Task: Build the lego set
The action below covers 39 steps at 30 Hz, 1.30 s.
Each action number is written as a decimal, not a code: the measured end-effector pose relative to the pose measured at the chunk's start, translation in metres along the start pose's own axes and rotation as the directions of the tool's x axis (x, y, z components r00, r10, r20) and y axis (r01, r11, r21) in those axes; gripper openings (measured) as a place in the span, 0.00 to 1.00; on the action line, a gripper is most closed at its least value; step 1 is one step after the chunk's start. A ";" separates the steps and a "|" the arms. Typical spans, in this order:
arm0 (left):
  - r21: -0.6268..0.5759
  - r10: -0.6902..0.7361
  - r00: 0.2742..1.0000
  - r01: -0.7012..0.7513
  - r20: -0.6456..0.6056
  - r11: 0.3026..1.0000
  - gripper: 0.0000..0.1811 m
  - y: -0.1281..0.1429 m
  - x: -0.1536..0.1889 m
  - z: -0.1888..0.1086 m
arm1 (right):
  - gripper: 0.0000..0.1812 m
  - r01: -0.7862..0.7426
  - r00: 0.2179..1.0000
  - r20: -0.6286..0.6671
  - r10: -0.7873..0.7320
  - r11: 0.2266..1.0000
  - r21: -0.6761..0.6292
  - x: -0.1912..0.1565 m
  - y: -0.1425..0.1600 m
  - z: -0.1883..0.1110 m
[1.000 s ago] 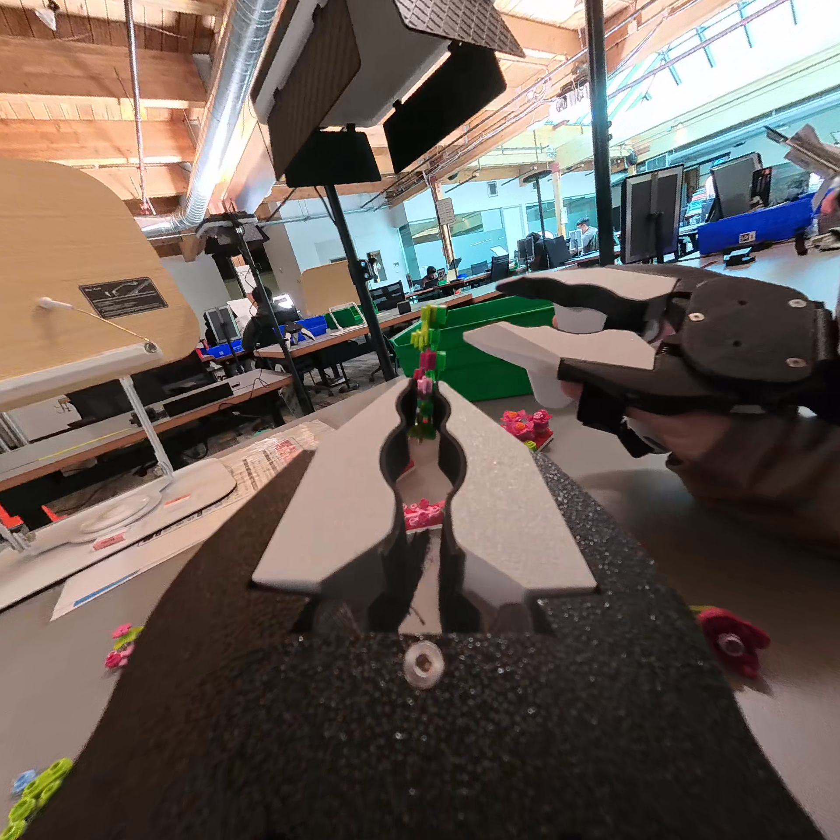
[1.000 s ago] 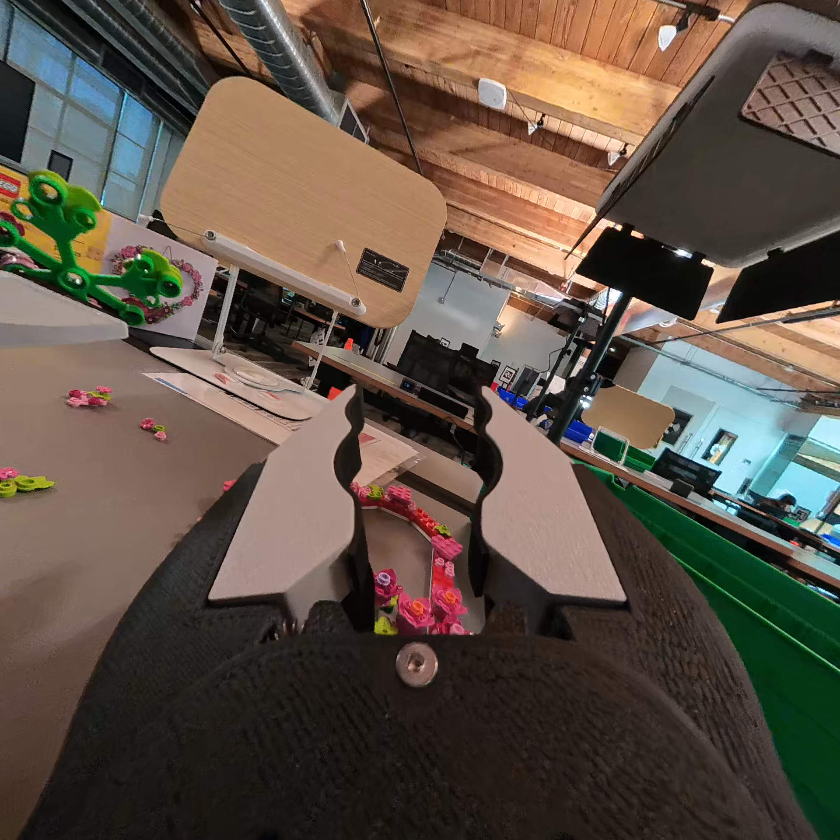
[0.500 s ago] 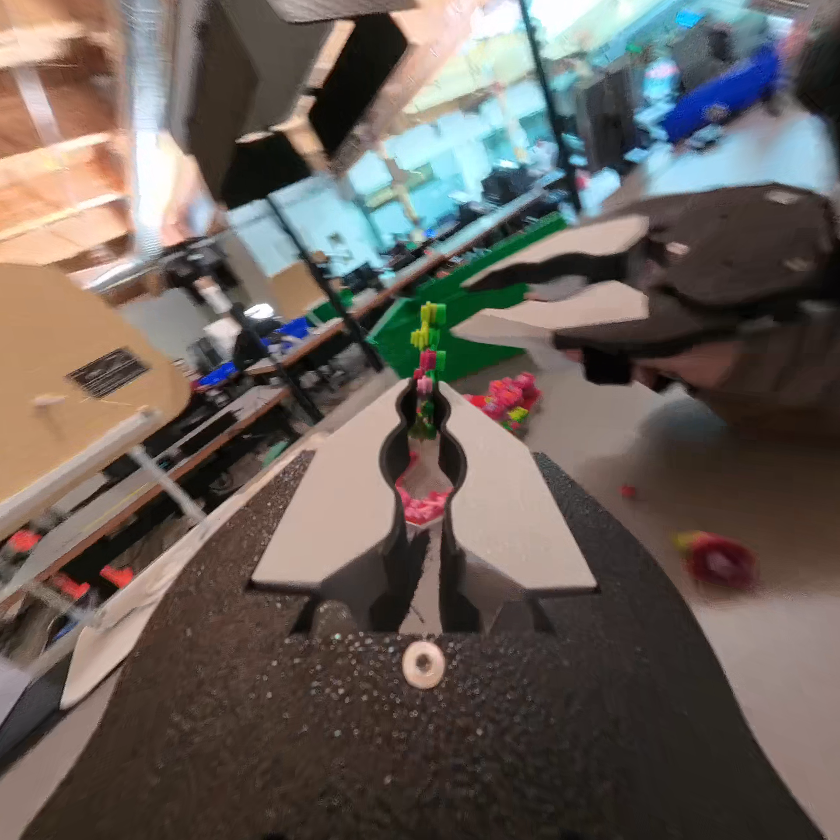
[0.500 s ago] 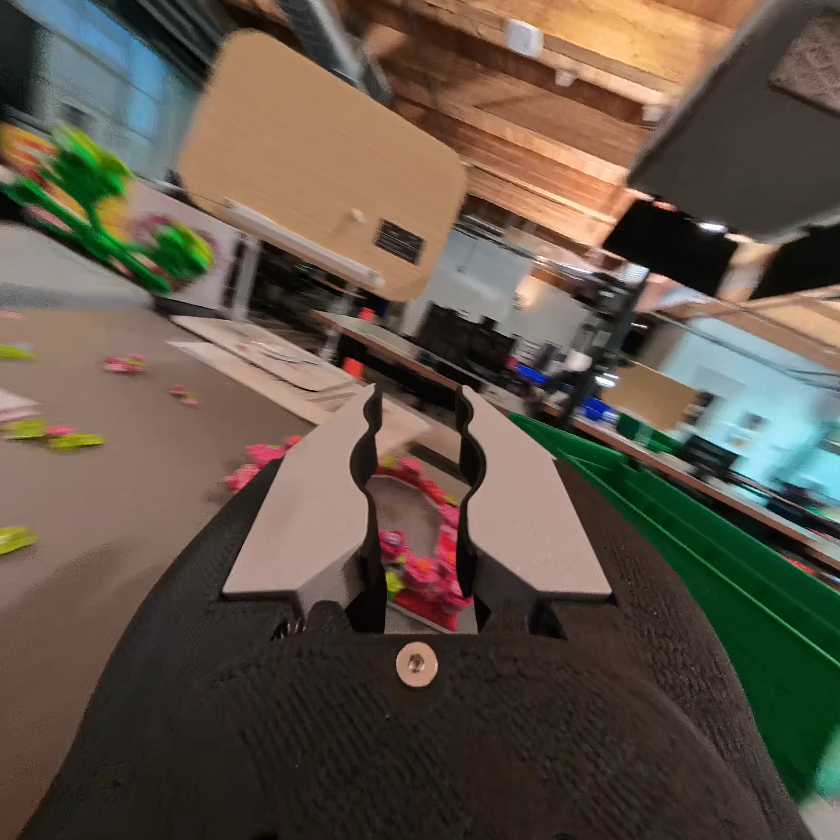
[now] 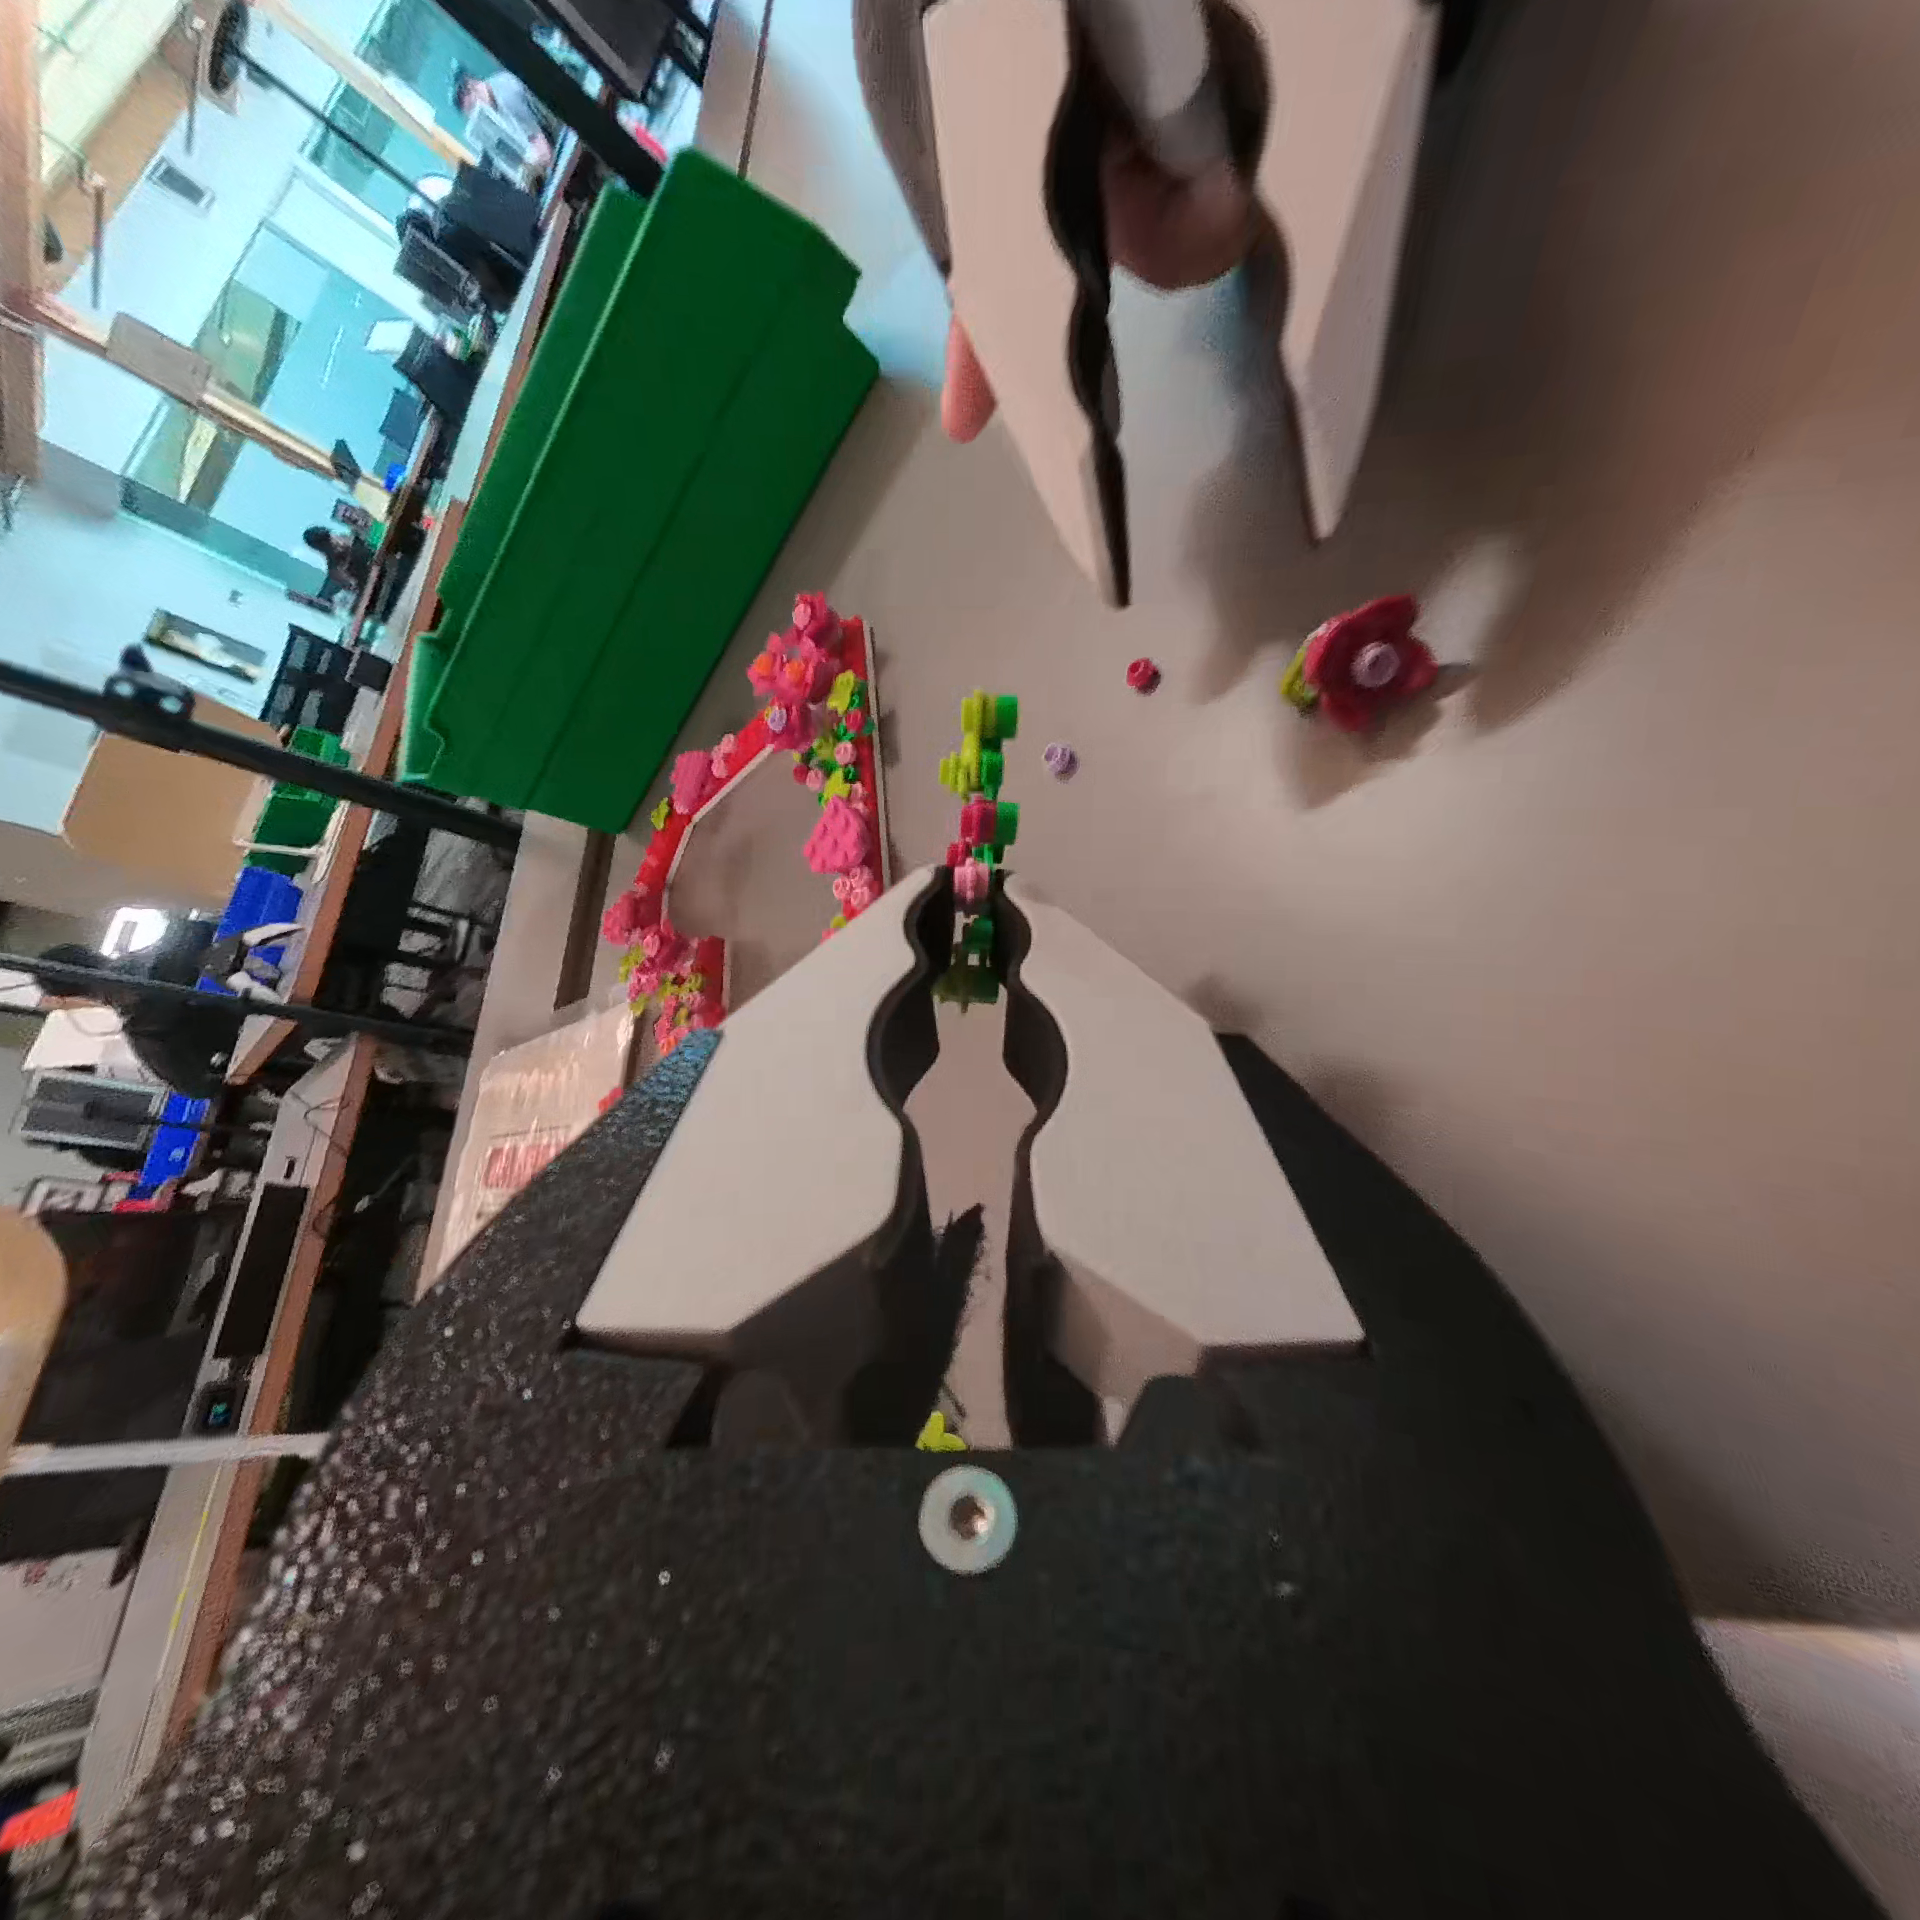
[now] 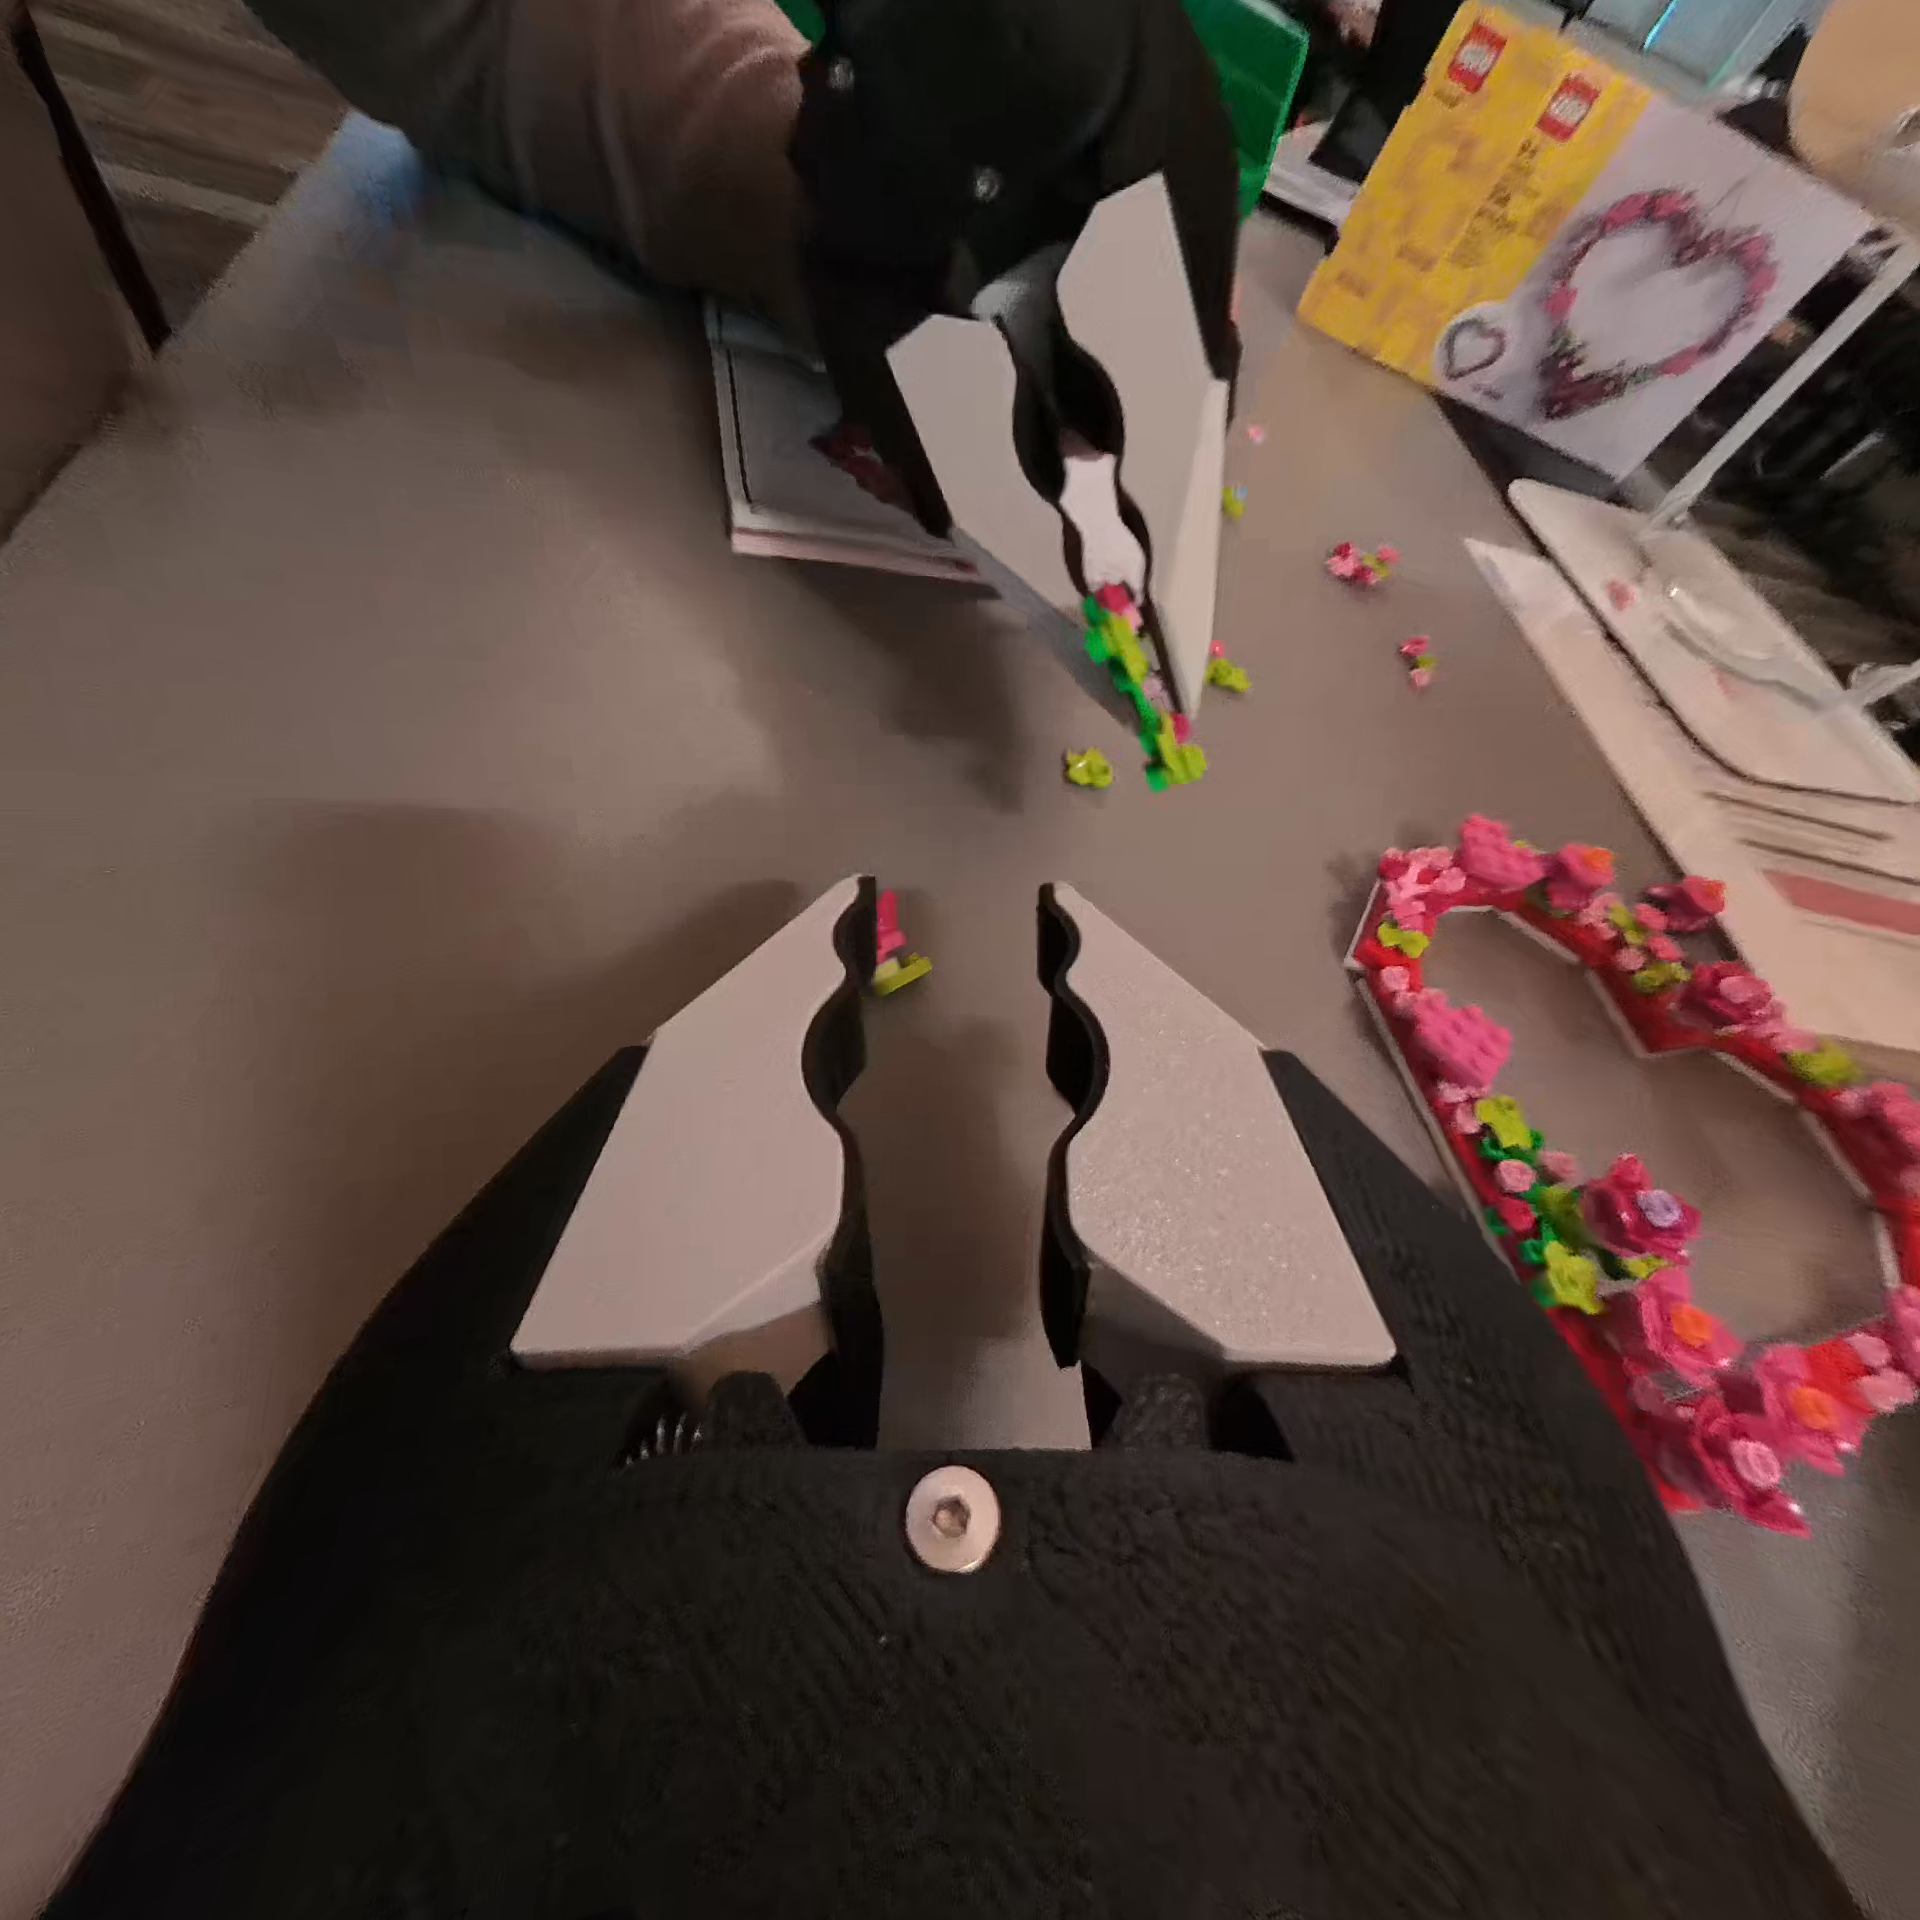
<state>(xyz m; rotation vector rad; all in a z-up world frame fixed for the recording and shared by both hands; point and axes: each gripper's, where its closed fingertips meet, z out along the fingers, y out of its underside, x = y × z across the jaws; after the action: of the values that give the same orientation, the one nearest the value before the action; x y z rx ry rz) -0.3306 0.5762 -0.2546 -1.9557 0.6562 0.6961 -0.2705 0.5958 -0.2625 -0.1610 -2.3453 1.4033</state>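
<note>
My left gripper (image 5: 971,904) is shut on a green stem with pink and lime pieces (image 5: 977,790), tilted down towards the grey table. In the right wrist view the left gripper (image 6: 1138,665) holds the stem (image 6: 1164,743) with its lower end at the table. My right gripper (image 6: 951,904) is open and empty, low over the table. A dark red flower with a lime leaf (image 6: 896,951) lies at its left fingertip, partly hidden. The left wrist view shows the right gripper (image 5: 1218,561) open above that flower (image 5: 1366,665). The red heart frame with pink flowers (image 6: 1558,1143) lies to the right.
A green bin (image 5: 644,499) stands behind the heart frame (image 5: 769,831). Small red (image 5: 1141,673) and lilac (image 5: 1060,761) studs lie near the stem. The yellow set box (image 6: 1558,208), a booklet (image 6: 790,488), a white stand base (image 6: 1714,665) and loose pieces (image 6: 1361,561) are farther off. About 7 cm separates my left fingertips from my right.
Both grippers have swung from level to pointing down at the table. The right gripper has opened wider and come down by the red flower. The left still holds the stem.
</note>
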 end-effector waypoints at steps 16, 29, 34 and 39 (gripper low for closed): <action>-0.009 -0.022 0.993 0.021 -0.117 1.000 0.02 0.008 0.028 0.006 | 0.10 0.038 0.999 0.007 -0.038 0.991 -0.126 -0.017 0.013 0.011; -0.015 0.004 0.982 -0.007 -0.187 1.000 0.02 0.008 0.041 0.007 | 0.10 0.657 0.738 -0.024 -0.675 0.726 -0.204 -0.030 0.015 0.009; -0.016 0.004 0.979 -0.008 -0.203 1.000 0.02 0.007 0.043 0.007 | 0.08 0.859 0.387 0.007 -0.922 0.358 -0.365 -0.024 0.018 0.012; -0.022 -0.001 0.976 -0.004 -0.219 1.000 0.02 0.008 0.044 0.007 | 0.12 0.750 0.582 -0.011 -0.813 0.542 -0.380 -0.023 0.016 0.015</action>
<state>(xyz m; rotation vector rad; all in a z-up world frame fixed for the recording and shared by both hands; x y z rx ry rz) -0.3066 0.5717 -0.2930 -2.0705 0.7861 0.4940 -0.2565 0.5847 -0.2892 0.5995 -2.0229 0.4925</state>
